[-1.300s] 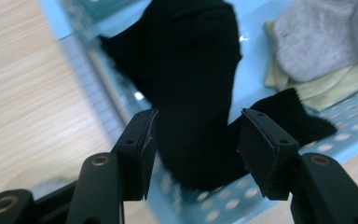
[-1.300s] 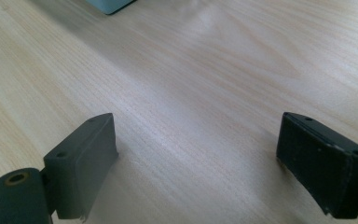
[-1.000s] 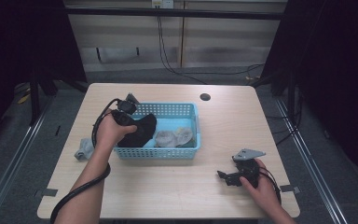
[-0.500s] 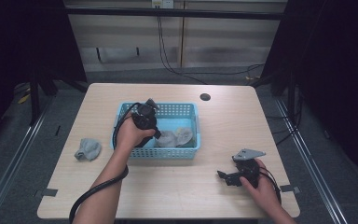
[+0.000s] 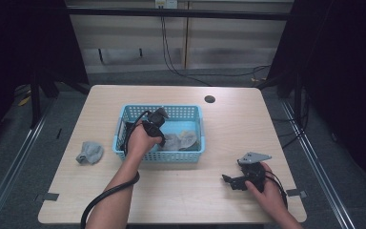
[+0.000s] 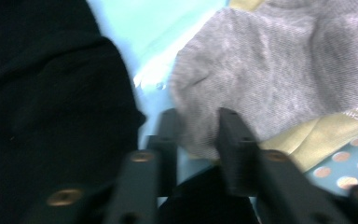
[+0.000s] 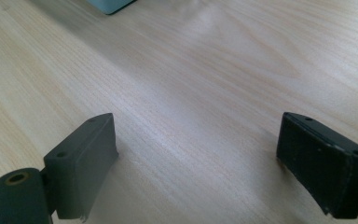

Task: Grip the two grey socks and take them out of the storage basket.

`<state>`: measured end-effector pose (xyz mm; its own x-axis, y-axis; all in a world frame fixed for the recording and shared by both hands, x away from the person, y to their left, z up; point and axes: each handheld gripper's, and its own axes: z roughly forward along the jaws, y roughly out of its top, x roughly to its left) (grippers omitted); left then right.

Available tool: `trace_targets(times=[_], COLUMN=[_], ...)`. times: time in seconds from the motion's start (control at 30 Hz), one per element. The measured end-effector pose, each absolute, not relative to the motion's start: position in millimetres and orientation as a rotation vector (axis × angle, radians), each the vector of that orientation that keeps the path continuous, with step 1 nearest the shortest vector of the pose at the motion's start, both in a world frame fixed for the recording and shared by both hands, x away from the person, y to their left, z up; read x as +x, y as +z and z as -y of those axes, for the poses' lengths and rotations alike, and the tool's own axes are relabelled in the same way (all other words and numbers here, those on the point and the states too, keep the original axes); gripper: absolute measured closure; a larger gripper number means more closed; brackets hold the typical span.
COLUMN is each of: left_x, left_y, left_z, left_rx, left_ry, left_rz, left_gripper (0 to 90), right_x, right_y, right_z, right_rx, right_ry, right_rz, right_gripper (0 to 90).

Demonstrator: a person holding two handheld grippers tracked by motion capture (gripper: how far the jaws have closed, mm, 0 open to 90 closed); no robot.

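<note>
We see the left gripper (image 5: 158,125) down inside the blue basket (image 5: 124,125), at about 10 o'clock from the surface (image 5: 248,125) centre. In the left gripper view its jaws have just been closing and now pinch a fold at the edge of a grey sock (image 6: 270,70), with a black sock (image 6: 51,107) just beside it at 9 o'clock and a yellowish one (image 6: 303,140) underneath. The bite looks shallow, near the hem only; our judgement is the cloth could slip out on the lift. The black sock sits so near the left jaw that it might snag and come up too. Because the grey sock lies on the yellowish one, a lift could drag that along. The light basket may also shift if the pull goes sideways, and the cable (image 5: 109,195) could catch its rim. The right gripper (image 5: 229,182) rests wide open and empty on the surface at 4 o'clock, well apart from the basket, so it braces nothing. Another grey sock (image 5: 89,152) lies on the surface at 9 o'clock, outside the basket.
</note>
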<state>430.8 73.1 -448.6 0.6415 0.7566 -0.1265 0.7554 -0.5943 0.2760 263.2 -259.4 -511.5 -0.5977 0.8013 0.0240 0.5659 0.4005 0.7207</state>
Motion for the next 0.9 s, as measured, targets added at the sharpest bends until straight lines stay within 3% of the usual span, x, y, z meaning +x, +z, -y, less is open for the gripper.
trace_targets(times=[0.07, 0.13, 0.6, 0.9], left_x=[431, 432, 436, 431], left_y=[-445, -441, -409, -414], left_z=[-75, -78, -135, -104], left_rx=[2.566, 2.569, 2.569, 2.561], left_ry=[-0.011, -0.01, 0.102, 0.019], left_rz=[-1.232, -1.233, -1.366, -1.251], left_gripper=[86.0, 88.2, 88.4, 82.8], right_x=[263, 263, 263, 263], right_y=[-512, -512, -512, -512], right_z=[259, 259, 259, 259], right_rx=[1.187, 1.187, 1.187, 1.187], right_ry=[1.011, 1.011, 1.011, 1.011], right_rz=[-2.336, -2.336, -2.336, -2.336], right_gripper=[11.4, 11.4, 11.4, 11.4])
